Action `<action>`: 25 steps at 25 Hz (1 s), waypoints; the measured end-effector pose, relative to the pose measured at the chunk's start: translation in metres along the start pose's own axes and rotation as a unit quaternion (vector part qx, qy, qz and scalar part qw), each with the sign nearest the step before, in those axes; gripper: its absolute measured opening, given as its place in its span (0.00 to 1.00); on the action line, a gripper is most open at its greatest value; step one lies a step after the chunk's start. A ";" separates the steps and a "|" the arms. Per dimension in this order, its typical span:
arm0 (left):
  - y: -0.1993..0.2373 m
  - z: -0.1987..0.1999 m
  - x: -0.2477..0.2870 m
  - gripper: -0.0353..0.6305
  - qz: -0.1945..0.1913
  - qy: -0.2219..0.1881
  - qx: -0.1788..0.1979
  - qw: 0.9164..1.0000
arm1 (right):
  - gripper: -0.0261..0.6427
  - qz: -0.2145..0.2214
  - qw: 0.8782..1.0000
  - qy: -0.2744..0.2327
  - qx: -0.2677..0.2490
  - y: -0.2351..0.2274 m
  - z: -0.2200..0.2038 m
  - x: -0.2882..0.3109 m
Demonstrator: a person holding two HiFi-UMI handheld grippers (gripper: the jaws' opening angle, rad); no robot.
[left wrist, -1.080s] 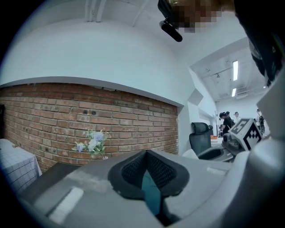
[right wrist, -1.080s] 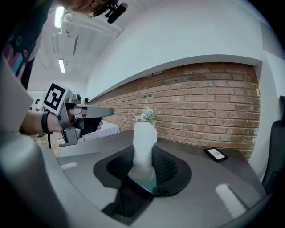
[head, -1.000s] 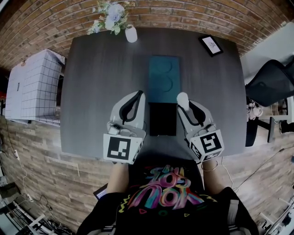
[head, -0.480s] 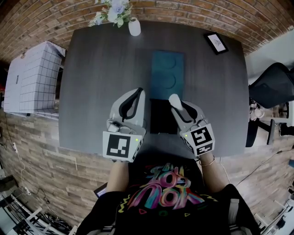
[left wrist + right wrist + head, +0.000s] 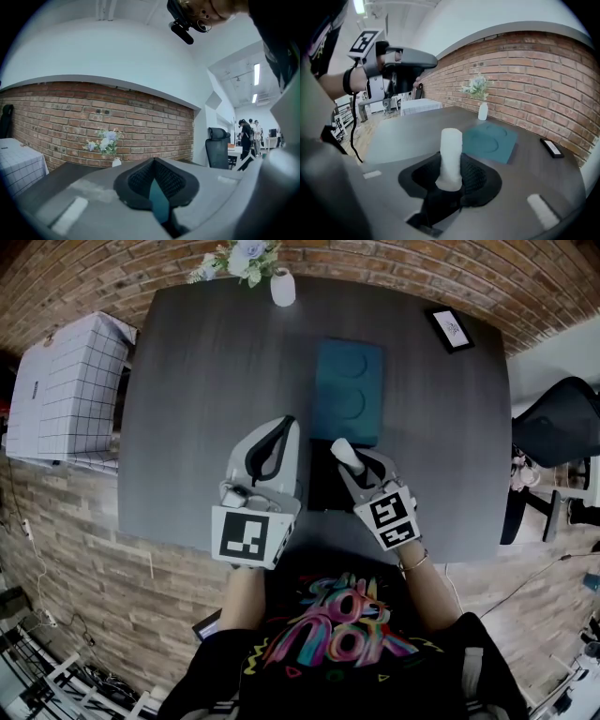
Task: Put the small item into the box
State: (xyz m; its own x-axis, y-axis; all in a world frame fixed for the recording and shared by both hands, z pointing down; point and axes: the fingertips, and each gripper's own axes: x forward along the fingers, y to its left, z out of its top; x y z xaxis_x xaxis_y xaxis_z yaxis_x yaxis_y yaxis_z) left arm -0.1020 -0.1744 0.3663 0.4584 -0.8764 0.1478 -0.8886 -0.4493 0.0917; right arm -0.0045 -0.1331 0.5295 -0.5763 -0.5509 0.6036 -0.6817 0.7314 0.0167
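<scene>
1. Two grippers sit over the desk's [image 5: 206, 381] near edge, flanking an open black box [image 5: 323, 491].
2. Right gripper [image 5: 352, 463]: its jaws clamp a small white cylinder [image 5: 343, 452], which overlaps the box's far right corner in the head view.
3. Left gripper [image 5: 284, 425]: its jaws are closed together with nothing between them, just beside the box's left side.
4. One teal tray [image 5: 349, 390] lies just beyond the box, toward the desk's centre.

A dark grey table [image 5: 187, 409] is seen w/ a teal mat [image 5: 349, 390] laid approx. at centre. A black box [image 5: 313, 474] is set just beside the mat's near edge. A white vase [image 5: 282, 289] w/ flowers [image 5: 239, 257] is placed beyond the mat, far-left; a small framed card [image 5: 451, 329], far-right.
</scene>
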 end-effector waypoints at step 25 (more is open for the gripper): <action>0.001 -0.009 0.000 0.05 0.003 0.009 -0.006 1.000 | 0.24 0.020 0.988 0.112 -0.107 0.026 -0.059 0.039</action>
State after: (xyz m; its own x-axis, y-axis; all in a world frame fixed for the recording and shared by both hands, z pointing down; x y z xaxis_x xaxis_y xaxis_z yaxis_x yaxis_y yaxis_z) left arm -0.1024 -0.1731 0.3751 0.4538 -0.8755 0.1662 -0.8910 -0.4425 0.1017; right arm -0.0177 -0.1117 0.6008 -0.4694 -0.4348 0.7685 -0.5354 0.8322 0.1438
